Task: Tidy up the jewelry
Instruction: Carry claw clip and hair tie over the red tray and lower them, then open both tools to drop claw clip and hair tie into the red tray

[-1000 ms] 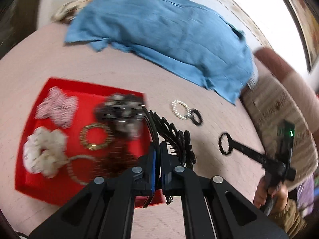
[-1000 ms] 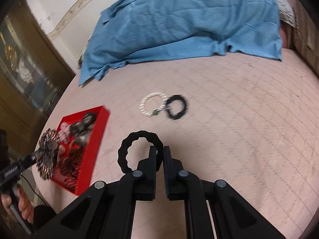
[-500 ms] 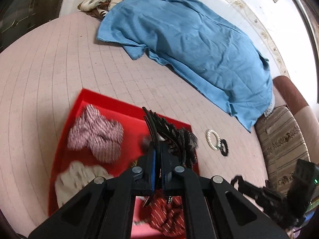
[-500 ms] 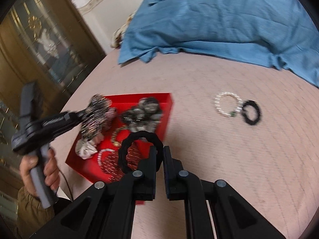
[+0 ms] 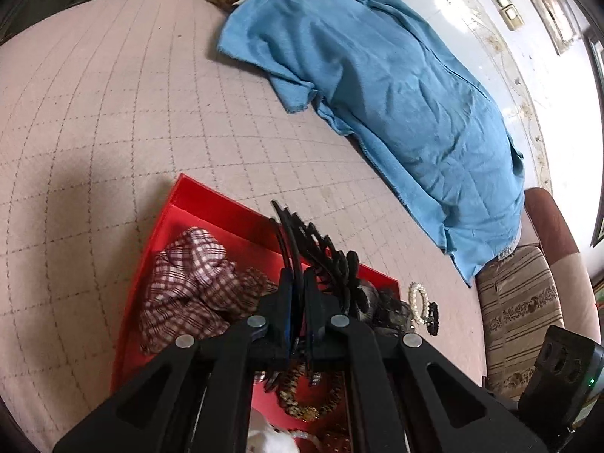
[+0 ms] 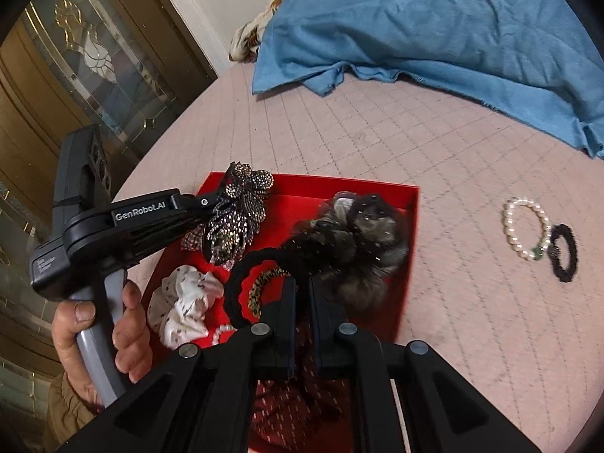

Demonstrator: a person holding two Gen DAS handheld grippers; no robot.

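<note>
My left tongs [image 5: 298,279] clench a black beaded flower-shaped hair clip [image 5: 321,253] over the red rectangular tray [image 5: 211,204]. My right tongs [image 6: 302,294] grip a black elastic hair ring [image 6: 241,283] above that tray; a white pearl bracelet [image 6: 523,226] lies off to their right on the bed.

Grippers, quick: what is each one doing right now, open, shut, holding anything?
Left gripper: shut on the beaded flower hair clip.
Right gripper: shut on the black scrunchie.

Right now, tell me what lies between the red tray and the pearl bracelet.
Nothing: in the right wrist view only bare pink quilt separates the red tray from the pearl bracelet.
</note>
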